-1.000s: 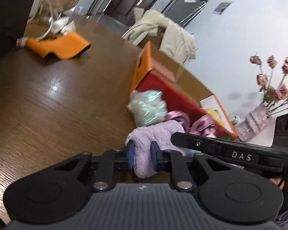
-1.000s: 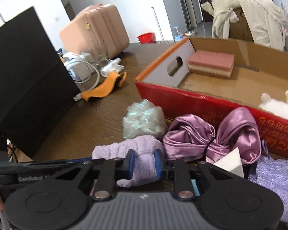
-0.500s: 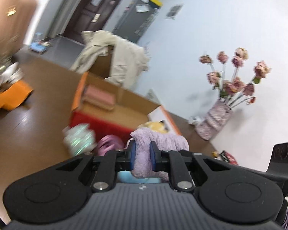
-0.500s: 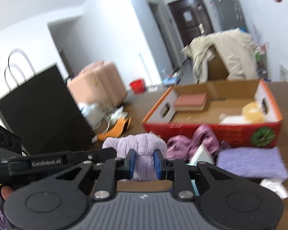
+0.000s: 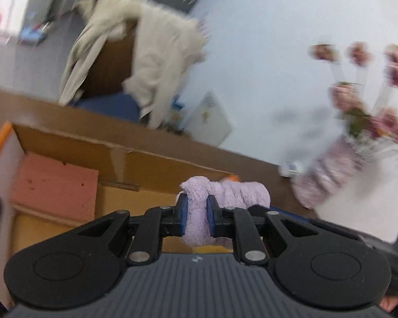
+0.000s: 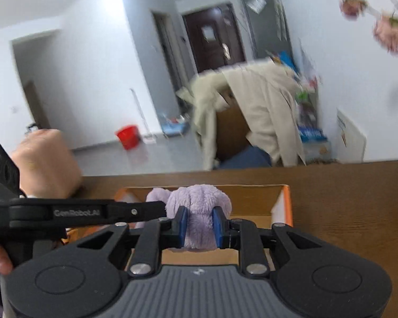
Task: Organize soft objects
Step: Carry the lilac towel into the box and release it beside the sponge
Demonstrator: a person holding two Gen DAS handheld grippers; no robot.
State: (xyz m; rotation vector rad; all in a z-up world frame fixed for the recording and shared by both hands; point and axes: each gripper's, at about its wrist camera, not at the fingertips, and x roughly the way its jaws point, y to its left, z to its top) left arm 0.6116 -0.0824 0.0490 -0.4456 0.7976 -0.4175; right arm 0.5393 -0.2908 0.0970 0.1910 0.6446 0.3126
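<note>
A fluffy lilac cloth (image 5: 225,193) hangs bunched between both grippers, raised over the open cardboard box (image 5: 135,159). My left gripper (image 5: 197,218) is shut on one end of it. My right gripper (image 6: 200,226) is shut on the other end of the lilac cloth (image 6: 199,204), above the cardboard box (image 6: 252,201). The left gripper's arm crosses the left side of the right wrist view. A pink sponge block (image 5: 53,185) lies inside the box at its left end. The other soft things on the table are out of view.
A vase of dried pink flowers (image 5: 358,143) stands on the table right of the box. Beyond the brown table (image 6: 345,212) a chair draped with a beige coat (image 6: 262,116) stands. A red bucket (image 6: 127,136) sits on the floor.
Both grippers have lifted the lilac cloth off the table and carried it forward over the box. The satin scrunchie, shiny pouf and flat purple cloth have dropped out of view.
</note>
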